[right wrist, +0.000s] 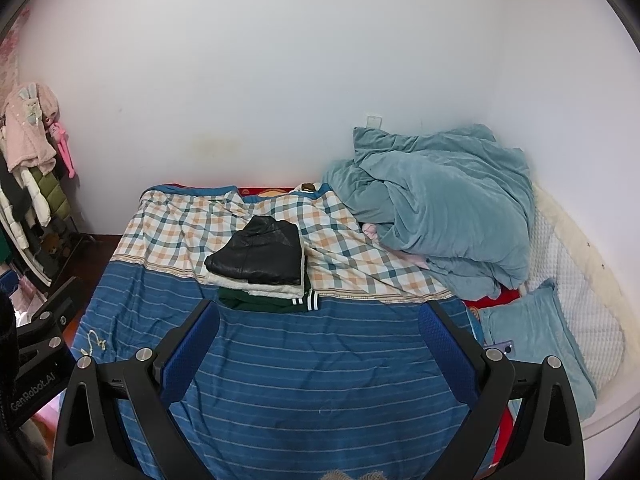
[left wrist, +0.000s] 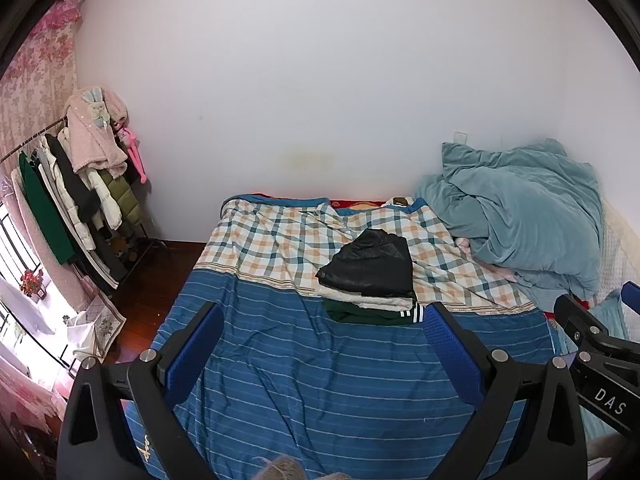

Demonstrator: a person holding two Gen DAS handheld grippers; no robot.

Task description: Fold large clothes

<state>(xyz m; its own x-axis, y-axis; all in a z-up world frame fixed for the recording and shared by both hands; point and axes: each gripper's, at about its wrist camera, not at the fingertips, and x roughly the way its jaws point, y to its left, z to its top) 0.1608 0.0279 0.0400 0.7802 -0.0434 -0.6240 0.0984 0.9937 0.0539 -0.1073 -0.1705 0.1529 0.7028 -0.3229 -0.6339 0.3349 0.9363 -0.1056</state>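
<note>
While both grippers hang above the bed (left wrist: 320, 380) with nothing in them, we see only small dangers, but they are real ones. The left gripper (left wrist: 324, 344) has its fingers spread wide, and the right gripper (right wrist: 320, 340) also; between each pair there is only the blue striped sheet (right wrist: 312, 368).

The clothes are already in a stack (left wrist: 370, 276) in the middle of the bed, where the striped sheet meets the checked blanket (left wrist: 276, 240). A black jacket (right wrist: 258, 252) lies on top, a white fleece piece (right wrist: 256, 286) is under it, and a green garment (right wrist: 264, 302) with white stripes is at the bottom. We judge these three as folded. No loose garment lies on the bed in front of us, so we cannot tell which one comes next.

What can go wrong from here?

- The stack is near the fingers. If a gripper goes forward low, it can push the black jacket, which looks smooth and may slide off the fleece.
- The sheet is wrinkled and soft. A finger that comes down on it can catch a fold and pull the sheet, and the stack will move with it.
- The teal quilt (right wrist: 436, 208) is heaped just beside the stack on the right. If we pull it by mistake, it can fall over the folded pieces.
- The next clothes are maybe on the rack (left wrist: 72, 208) at the left, well apart from the bed. A long coat carried from there can drag over the stack.
</note>
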